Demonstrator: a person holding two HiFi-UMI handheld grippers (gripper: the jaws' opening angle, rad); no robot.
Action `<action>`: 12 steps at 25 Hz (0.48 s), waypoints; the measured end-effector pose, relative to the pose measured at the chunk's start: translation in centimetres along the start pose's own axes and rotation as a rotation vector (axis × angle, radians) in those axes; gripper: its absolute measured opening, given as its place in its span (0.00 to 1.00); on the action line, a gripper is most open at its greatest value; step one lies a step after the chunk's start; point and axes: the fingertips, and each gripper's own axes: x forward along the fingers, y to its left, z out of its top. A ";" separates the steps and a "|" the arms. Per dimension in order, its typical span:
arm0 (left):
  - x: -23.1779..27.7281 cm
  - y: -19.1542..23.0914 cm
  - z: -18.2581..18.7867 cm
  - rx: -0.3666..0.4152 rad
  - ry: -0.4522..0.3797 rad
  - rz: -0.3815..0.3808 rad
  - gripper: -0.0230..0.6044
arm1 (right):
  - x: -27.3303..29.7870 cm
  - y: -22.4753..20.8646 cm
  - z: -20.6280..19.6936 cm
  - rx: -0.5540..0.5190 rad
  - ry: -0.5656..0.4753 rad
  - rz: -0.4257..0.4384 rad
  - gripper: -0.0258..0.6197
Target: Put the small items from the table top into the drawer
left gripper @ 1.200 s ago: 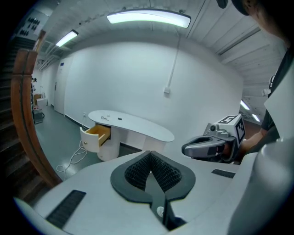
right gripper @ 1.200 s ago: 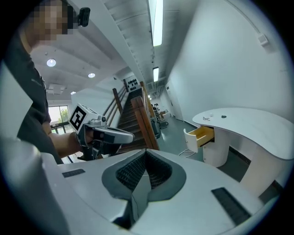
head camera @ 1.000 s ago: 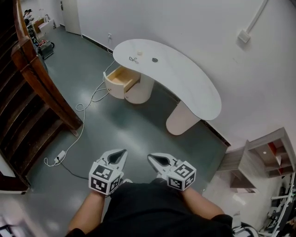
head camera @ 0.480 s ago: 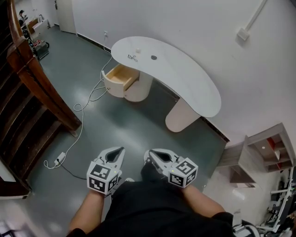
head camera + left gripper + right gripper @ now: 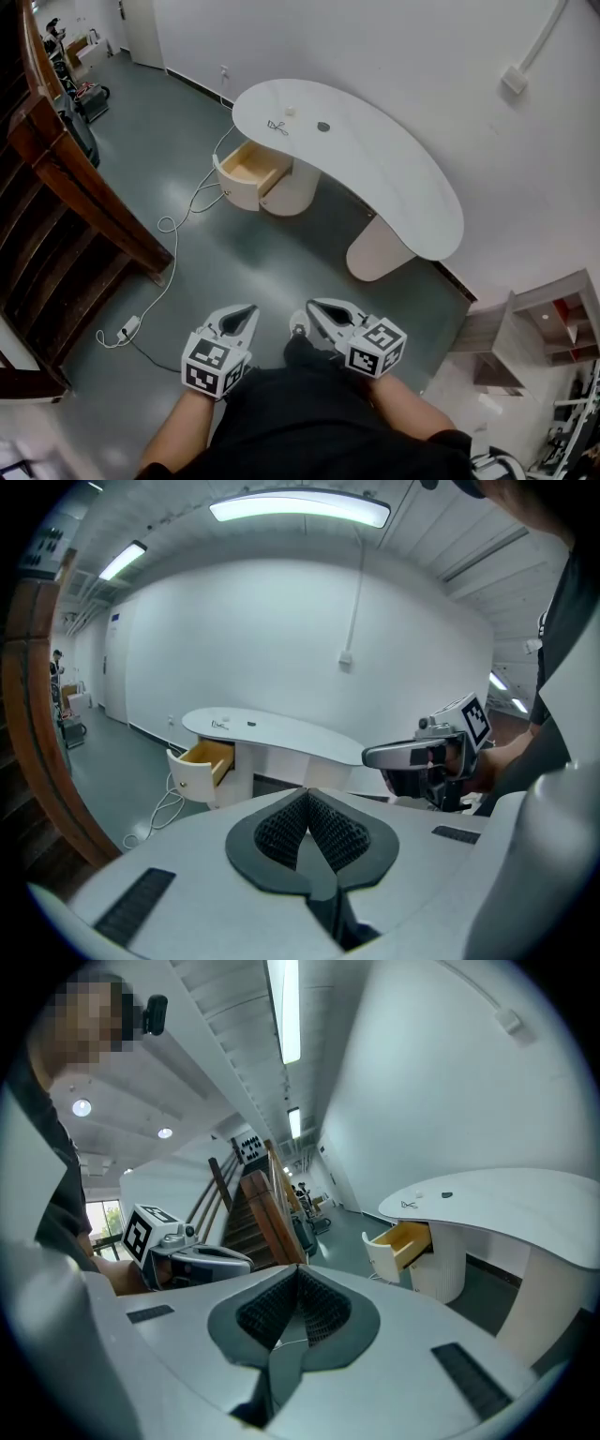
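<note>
Foreground of the head view: left gripper (image 5: 246, 314) and right gripper (image 5: 317, 307), side by side just ahead of the person's dark top. Jaws of each pressed pad to pad with nothing between them, as confirmed in both gripper views.

Middle ground: bare grey floor, with a white cable (image 5: 187, 208) looping from a power adapter (image 5: 129, 327) toward the table base. Wooden staircase (image 5: 75, 187) along the left.

Beyond, well apart from both grippers: white kidney-shaped table (image 5: 403, 187) against the wall, its wooden drawer (image 5: 249, 165) pulled open at the left end. On the table top above the drawer, three small items near one another: thin black wiry item (image 5: 277, 125), small white block (image 5: 291, 111), dark flat round item (image 5: 323, 126). Too small to identify further.

Judged light and easy to carry, but likely to skate on the smooth top. Best taken singly: the block by two opposite sides, the wiry item across its middle, the round item by its rim, with jaws opened only a little and lowered close to the surface.
</note>
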 end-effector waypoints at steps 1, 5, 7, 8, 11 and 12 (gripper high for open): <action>0.7 0.7 1.0 0.003 -0.007 0.006 0.06 | 0.6 -0.9 1.0 -0.003 -0.010 0.004 0.03; 3.9 3.4 5.3 0.023 -0.039 0.031 0.06 | 2.9 -4.8 4.4 -0.029 -0.021 0.009 0.03; 5.5 4.5 7.2 0.026 -0.047 0.047 0.06 | 3.9 -6.7 5.6 -0.035 -0.017 0.017 0.03; 6.3 5.0 8.0 0.026 -0.050 0.054 0.06 | 4.4 -7.7 6.2 -0.036 -0.013 0.021 0.03; 8.3 6.2 10.1 0.024 -0.052 0.072 0.06 | 5.6 -10.1 8.1 -0.043 -0.004 0.040 0.03; 9.0 6.6 10.5 0.021 -0.050 0.077 0.06 | 6.0 -10.8 8.6 -0.047 -0.003 0.047 0.03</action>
